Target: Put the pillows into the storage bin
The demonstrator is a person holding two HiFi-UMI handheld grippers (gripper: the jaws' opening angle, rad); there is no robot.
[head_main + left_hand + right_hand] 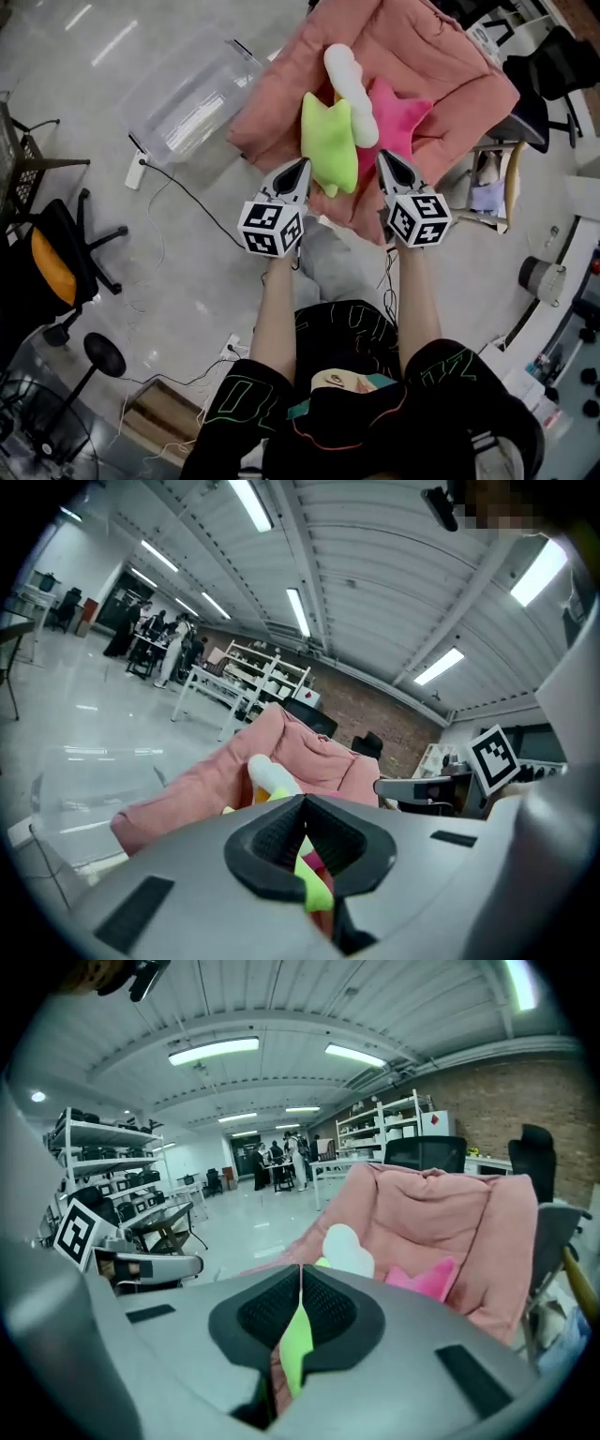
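The left gripper [300, 170] and right gripper [387, 161] are each pinching a lower corner of the green pillow [330, 141], jaws shut tight on the fabric, over the pink chair [427, 52]. Next comes carrying it left to the clear storage bin [192, 94].

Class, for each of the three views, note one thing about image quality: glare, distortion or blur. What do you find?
Head view: white streaks of glare on the glossy floor and the clear storage bin. Left gripper view: fisheye bending, dark corners, a mosaic patch top right. Right gripper view: same curved distortion; strip lights blow out white.
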